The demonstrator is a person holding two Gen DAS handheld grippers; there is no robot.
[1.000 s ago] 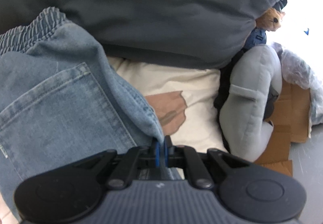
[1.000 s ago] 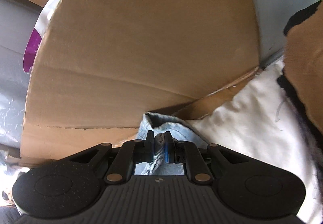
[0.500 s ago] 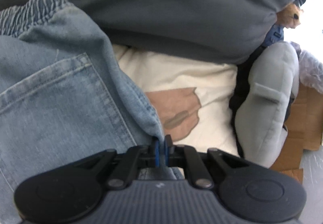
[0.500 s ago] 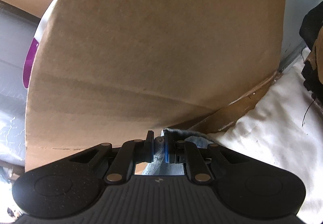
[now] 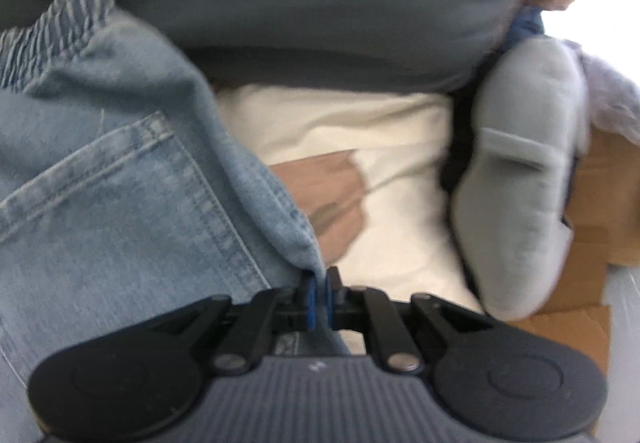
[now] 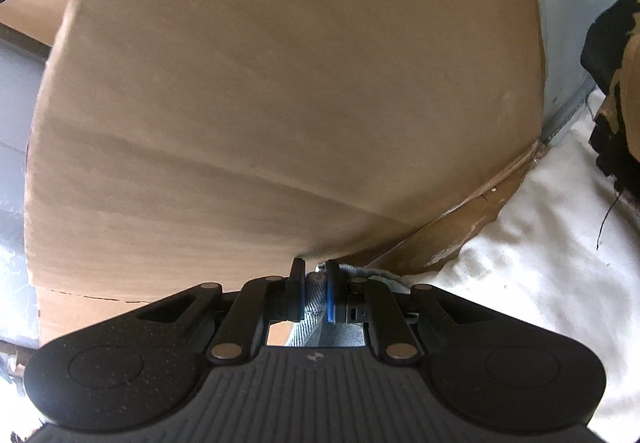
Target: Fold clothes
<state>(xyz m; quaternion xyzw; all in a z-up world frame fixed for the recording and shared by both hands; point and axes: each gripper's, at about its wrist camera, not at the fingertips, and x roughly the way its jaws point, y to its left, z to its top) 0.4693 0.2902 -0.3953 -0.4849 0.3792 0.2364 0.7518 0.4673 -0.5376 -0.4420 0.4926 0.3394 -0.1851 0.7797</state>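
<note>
Both hands are on the same garment here, a pair of light blue jeans [image 5: 120, 211], and from the way each one has a separate piece of the edge, this looks like the denim being carried between two points so it can be laid over in a clean fold. In the left wrist view the left gripper [image 5: 319, 293] has its blue pads pressed nearly together on a thin seam edge, close to the stitched back pocket, with the elastic waistband bunched off to the far left. The jeans hang over a white sheet [image 5: 392, 147] on what seems to be a bed, with a dark grey pillow [image 5: 300, 3] behind and a grey plush toy [image 5: 524, 183] at the right. The right gripper [image 6: 313, 293] is pinching a thicker fold of denim, its fingers barely parted, right up against a cardboard box [image 6: 280, 83] at the sheet's edge.
</note>
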